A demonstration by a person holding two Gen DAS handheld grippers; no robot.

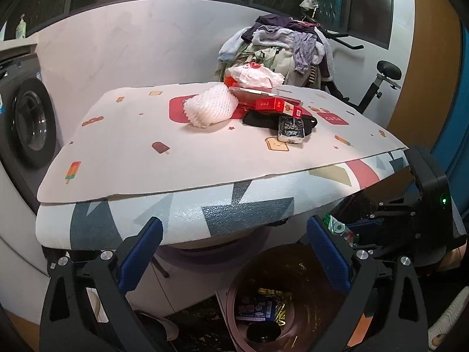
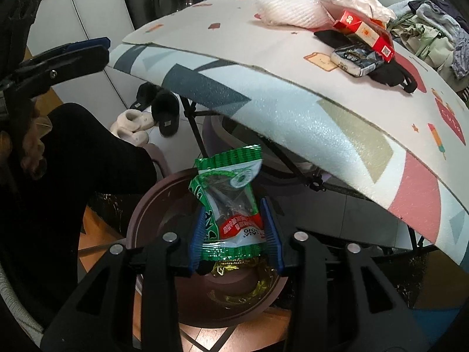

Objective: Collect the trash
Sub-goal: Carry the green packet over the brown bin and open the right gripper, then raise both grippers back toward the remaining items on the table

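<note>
While my right gripper [image 2: 236, 228] clamps a green wrapper [image 2: 231, 205] above the bin [image 2: 152, 205], my left gripper [image 1: 234, 252] hangs apart.

You have a glossy, crinkly green plastic wrapper [image 2: 231, 202] pinched between matt blue ribbed pads [image 2: 271, 228], a smooth brown plastic bin [image 2: 152, 214] holding shiny gold foil [image 2: 255, 284], pebbled foam table matting [image 1: 249, 214], white foam netting [image 1: 209, 107] and a glossy red cardboard box [image 1: 277, 105].
</note>
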